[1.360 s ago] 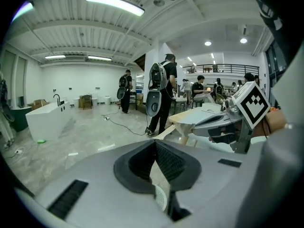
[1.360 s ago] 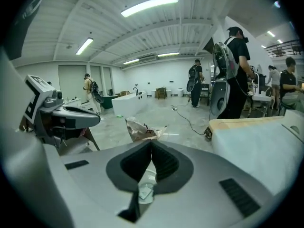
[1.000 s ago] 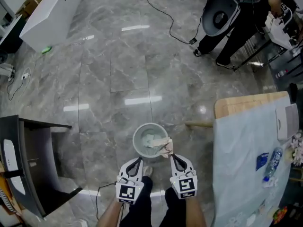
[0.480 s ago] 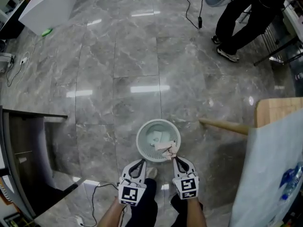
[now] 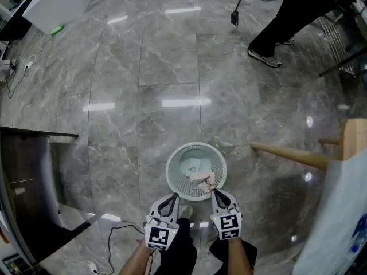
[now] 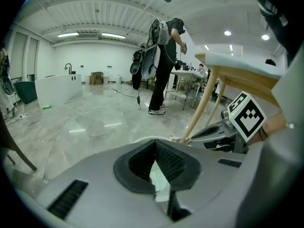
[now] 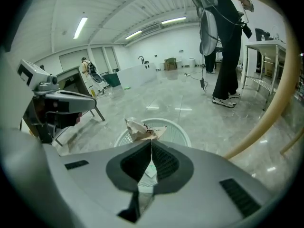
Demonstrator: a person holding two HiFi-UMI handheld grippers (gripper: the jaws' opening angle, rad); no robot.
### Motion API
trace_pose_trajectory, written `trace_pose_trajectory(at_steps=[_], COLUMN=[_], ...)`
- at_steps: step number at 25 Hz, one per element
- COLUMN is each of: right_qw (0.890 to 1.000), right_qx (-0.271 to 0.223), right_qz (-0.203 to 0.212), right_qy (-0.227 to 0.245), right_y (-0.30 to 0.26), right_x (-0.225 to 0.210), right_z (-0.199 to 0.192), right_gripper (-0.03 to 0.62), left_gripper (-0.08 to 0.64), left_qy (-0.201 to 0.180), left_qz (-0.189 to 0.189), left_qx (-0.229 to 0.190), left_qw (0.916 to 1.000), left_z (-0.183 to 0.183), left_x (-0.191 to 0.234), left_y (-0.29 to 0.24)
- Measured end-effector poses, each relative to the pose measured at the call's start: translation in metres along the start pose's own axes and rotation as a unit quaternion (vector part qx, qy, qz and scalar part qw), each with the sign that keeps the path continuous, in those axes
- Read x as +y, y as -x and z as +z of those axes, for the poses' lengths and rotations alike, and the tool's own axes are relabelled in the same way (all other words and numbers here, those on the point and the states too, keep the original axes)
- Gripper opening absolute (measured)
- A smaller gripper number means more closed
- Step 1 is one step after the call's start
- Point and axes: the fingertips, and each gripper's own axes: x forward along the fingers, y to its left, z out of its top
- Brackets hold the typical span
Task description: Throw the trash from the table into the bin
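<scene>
one bin (image 5: 172, 160), one wrapper (image 5: 203, 180) pinched in right claw (image 5: 213, 190).

It was a large open lab or workshop hall; a polished grey stone floor (image 5: 143, 67) spread wide; strip lights (image 6: 78, 34) lined a ribbed ceiling (image 6: 104, 8); a cable (image 5: 234, 17) trailed loose; metal-framed benches (image 7: 266, 44) stood beyond.

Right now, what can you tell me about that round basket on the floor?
The basket is a pale, round plastic bin, open-topped with perforated walls. It stands upright on the grey marble floor. A light scrap lies at its bottom. A crumpled wrapper, pinched in the right gripper, hangs over its near rim.
</scene>
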Motion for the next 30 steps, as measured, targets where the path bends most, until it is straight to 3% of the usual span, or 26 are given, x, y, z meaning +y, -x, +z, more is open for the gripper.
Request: trace_pose_trajectory(at_steps=[5, 9, 12, 21, 30], right_qw=[1.000, 1.000, 1.000, 0.998, 0.994], right_qx=[-0.006, -0.017, -0.027, -0.061, -0.105], right_qz=[-0.001, 0.005, 0.006, -0.002, -0.037], right_qy=[-0.008, -0.010, -0.013, -0.007, 0.005], right_y=[-0.001, 0.004, 0.014, 0.070, 0.174], right_x=[-0.006, -0.003, -0.001, 0.001, 0.005], right_z=[0.001, 0.010, 0.015, 0.060, 0.144], right_gripper=[0.023, 0.139, 0.149, 0.144, 0.066], left_gripper=[0.008, 0.008, 0.008, 0.008, 0.008], left_qy=[0.001, 0.004, 0.000, -0.024, -0.030], left_qz=[0.001, 0.006, 0.004, -0.009, -0.019], left_qx=[-0.007, -0.019, -0.031, -0.044, -0.073], left_qw=[1.0000, 0.9998, 0.9995, 0.9987, 0.9967], left_z=[0.004, 0.021, 0.036, 0.078, 0.169], left_x=[-0.006, -0.008, -0.013, -0.037, -0.070], left_y=[-0.003, 0.000, 0.002, 0.031, 0.094])
